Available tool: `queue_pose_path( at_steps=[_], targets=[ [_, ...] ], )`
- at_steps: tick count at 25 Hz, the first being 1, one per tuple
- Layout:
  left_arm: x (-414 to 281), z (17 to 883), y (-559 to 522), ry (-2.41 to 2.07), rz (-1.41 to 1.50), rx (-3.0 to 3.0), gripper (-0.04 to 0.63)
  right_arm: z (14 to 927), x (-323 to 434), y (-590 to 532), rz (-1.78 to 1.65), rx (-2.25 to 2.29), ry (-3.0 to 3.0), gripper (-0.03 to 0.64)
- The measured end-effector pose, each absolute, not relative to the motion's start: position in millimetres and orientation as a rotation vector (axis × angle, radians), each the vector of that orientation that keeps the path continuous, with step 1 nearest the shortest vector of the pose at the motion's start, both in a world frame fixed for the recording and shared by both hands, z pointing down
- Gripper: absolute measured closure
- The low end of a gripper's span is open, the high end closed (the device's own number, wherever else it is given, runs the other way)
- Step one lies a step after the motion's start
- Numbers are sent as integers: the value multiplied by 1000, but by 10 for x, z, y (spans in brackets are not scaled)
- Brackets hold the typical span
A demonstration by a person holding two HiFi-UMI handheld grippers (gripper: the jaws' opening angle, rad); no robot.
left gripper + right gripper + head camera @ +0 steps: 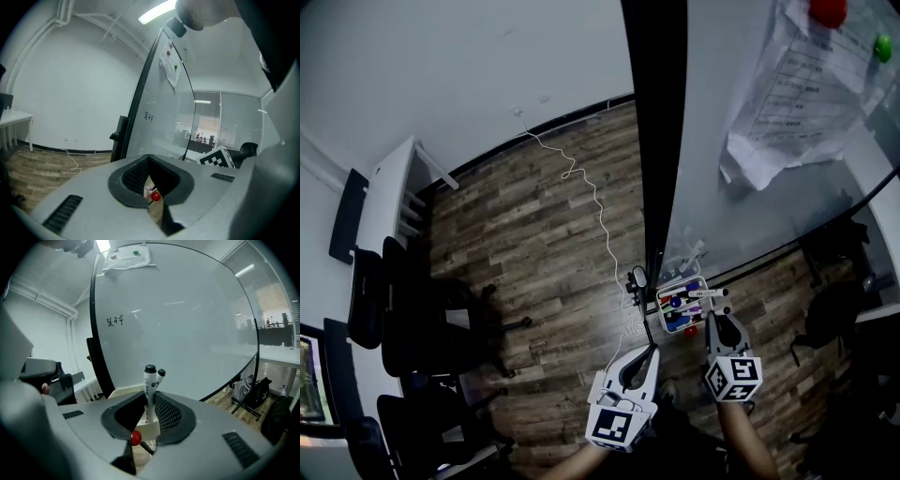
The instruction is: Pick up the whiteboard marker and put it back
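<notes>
My right gripper (pixel 148 417) has its jaws drawn partway in and clamped on the whiteboard marker (pixel 150 389), a white barrel with a black cap. The marker stands upright with its lower end down in the marker tray (pixel 146 431). My pads press on its barrel just above the tray's white wall, the meshed pad flat against one side. A second marker (pixel 161 377) stands in the same tray, just behind the one I hold and leaning a little away from it. A small red ball (pixel 136 438) sits at the front of the tray, below my jaws. The tray hangs at the lower edge of the whiteboard (pixel 187 324), which rises behind it, and some handwriting (pixel 115 320) shows high above the tray.

My left gripper (pixel 152 190) hovers just beside the tray, on its left in the head view. Its jaws stand a little apart with nothing between them. Through the gap I see only the red ball and a corner of the tray beyond, and I touch neither.
</notes>
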State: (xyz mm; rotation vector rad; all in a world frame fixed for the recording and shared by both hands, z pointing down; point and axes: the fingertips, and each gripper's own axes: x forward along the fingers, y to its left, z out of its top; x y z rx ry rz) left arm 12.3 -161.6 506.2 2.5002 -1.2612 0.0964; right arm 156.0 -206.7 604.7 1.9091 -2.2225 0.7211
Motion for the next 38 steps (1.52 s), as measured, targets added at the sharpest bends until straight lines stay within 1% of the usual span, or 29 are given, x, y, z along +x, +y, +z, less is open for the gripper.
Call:
queue_pose_path(
  at_steps=[6, 23, 38],
  targets=[
    [38, 4997, -1590, -1306, 140, 2489, 590, 5865, 1552, -2017, 668, 1925, -2249, 540],
    [-1, 4665, -1325, -1256, 14, 2610, 590, 5260, 1396, -1732, 493, 1970, -2323, 540],
    [71, 4412, -1173, -1252, -36, 2708, 591, 4782, 1225, -1122, 391, 1950, -2406, 540]
  ],
)
